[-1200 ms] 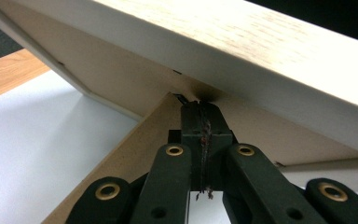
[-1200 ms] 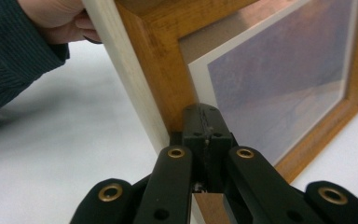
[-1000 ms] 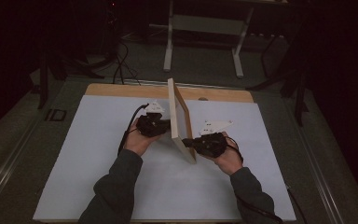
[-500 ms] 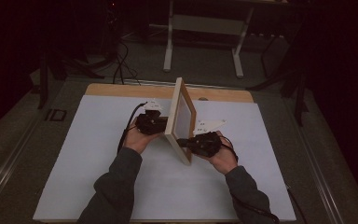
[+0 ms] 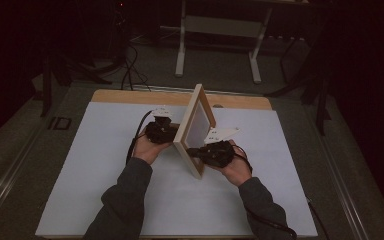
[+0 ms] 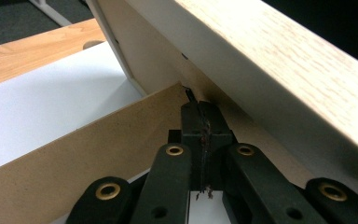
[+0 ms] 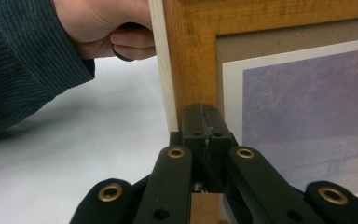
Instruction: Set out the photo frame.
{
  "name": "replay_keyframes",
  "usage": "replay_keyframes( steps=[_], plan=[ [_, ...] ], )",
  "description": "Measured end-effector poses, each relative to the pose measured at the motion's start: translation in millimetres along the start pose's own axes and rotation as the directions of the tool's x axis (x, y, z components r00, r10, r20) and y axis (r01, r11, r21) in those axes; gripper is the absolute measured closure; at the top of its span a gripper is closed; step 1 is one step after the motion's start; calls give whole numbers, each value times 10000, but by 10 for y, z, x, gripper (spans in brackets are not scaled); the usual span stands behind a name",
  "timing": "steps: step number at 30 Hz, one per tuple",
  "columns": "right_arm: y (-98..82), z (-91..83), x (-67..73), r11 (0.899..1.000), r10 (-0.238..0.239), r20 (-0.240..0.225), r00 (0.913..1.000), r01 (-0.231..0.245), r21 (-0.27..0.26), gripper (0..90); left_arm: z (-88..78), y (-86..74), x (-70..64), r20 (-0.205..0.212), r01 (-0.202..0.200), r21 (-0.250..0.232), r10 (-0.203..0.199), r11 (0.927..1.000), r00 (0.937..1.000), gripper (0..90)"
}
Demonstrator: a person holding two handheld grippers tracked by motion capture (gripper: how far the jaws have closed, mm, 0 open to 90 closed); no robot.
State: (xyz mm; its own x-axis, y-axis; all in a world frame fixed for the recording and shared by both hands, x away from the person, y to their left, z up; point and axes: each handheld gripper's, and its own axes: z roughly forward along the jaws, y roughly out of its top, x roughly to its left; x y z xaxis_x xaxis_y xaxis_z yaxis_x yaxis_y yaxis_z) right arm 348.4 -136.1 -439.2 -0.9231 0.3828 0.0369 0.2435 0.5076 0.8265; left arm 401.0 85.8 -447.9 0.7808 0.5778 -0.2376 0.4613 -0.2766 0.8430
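A wooden picture frame (image 5: 196,125) stands tilted on the white sheet between my two grippers. My left gripper (image 5: 172,132) is behind it, shut. In the left gripper view its tips (image 6: 200,116) touch the spot where the brown easel leg (image 6: 88,158) joins the frame's back (image 6: 168,65), and nothing shows between the jaws. My right gripper (image 5: 192,150) is in front, also shut. In the right gripper view its tips (image 7: 204,116) press against the frame's wooden front rail (image 7: 191,56), beside a bluish print (image 7: 307,112). The person's other hand (image 7: 102,23) shows behind the frame's edge.
A white sheet (image 5: 105,165) covers most of a wooden tabletop (image 5: 130,96). Beyond the table's far edge stand pale metal legs (image 5: 181,50) and loose cables (image 5: 130,70) on a dark floor. Both forearms come in from the front edge.
The frame's top has swung to the right, so more of its front face shows. The right hand shifted slightly with it. Both grippers stay shut.
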Motion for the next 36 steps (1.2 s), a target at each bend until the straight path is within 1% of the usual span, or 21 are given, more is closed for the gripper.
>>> replay_keyframes(
  steps=[2, 5, 10, 12, 13, 16, 17, 19, 20, 25, 26, 27, 28, 29, 33, 35, 36],
  plan=[
    [-5, 1, 3, 10000, -19, 9, 10000, 19, 11, 899, 1, -3, -6, -115, 16, -25, -16, 10000, 9999, 896],
    [-12, -3, 18, 10000, -76, 39, 10000, 75, 65, 896, 3, -6, 2, -238, 182, -48, -183, 9998, 9995, 838],
    [-33, -18, 24, 9999, -85, -12, 10000, 85, 94, 861, -4, -10, 11, -503, 418, -34, -420, 9991, 9979, 765],
    [-41, -26, 22, 9999, -57, 29, 10000, 57, 97, 844, -11, -10, 19, -638, 503, -42, -504, 9987, 9967, 720],
    [-45, -31, 20, 9999, -63, 29, 10000, 63, 87, 832, -11, -10, 19, -638, 503, -42, -504, 9987, 9967, 703],
    [-56, -48, 16, 10000, -83, 84, 9999, 82, 48, 797, -51, -8, 37, -754, 789, -201, -802, 9967, 9939, 652],
    [-56, -48, 16, 10000, -83, 84, 9999, 82, 48, 797, -51, -8, 37, -754, 789, -201, -802, 9967, 9939, 631],
    [-60, -54, 13, 10000, -52, 95, 9999, 52, 37, 786, -68, -7, 42, -795, 862, -289, -882, 9959, 9929, 622],
    [-78, -71, 3, 10000, 3, 190, 9998, -4, 53, 754, -122, 0, 42, -919, 924, -451, -962, 9947, 9911, 606],
    [-112, -102, -24, 9999, 138, 265, 9996, -138, -5, 700, -218, 26, 26, -1250, 905, -661, -983, 9937, 9873, 581],
    [-122, -112, -34, 9998, 173, 226, 9996, -173, -22, 680, -231, 28, 24, -1235, 911, -676, -989, 9935, 9874, 577],
    [-122, -112, -34, 9998, 173, 226, 9996, -173, -22, 680, -231, 28, 24, -1235, 911, -676, -989, 9935, 9874, 573],
    [-142, -131, -49, 9996, 270, 242, 9993, -269, -43, 664, -266, 24, 20, -1216, 974, -709, -1055, 9927, 9870, 567],
    [-149, -136, -53, 9995, 311, 254, 9992, -310, -35, 660, -266, 24, 20, -1216, 974, -709, -1055, 9927, 9870, 565],
    [-191, -167, -83, 9991, 421, 370, 9984, -422, -3, 640, -335, 7, 9, -1316, 1132, -822, -1233, 9902, 9836, 553],
    [-216, -188, -99, 9989, 472, 430, 9980, -473, -1, 633, -353, 7, 4, -1252, 1179, -854, -1281, 9893, 9838, 552],
    [-228, -197, -104, 9986, 519, 461, 9976, -521, 18, 631, -386, 14, -16, -1243, 1165, -966, -1281, 9885, 9839, 552]
  ],
)
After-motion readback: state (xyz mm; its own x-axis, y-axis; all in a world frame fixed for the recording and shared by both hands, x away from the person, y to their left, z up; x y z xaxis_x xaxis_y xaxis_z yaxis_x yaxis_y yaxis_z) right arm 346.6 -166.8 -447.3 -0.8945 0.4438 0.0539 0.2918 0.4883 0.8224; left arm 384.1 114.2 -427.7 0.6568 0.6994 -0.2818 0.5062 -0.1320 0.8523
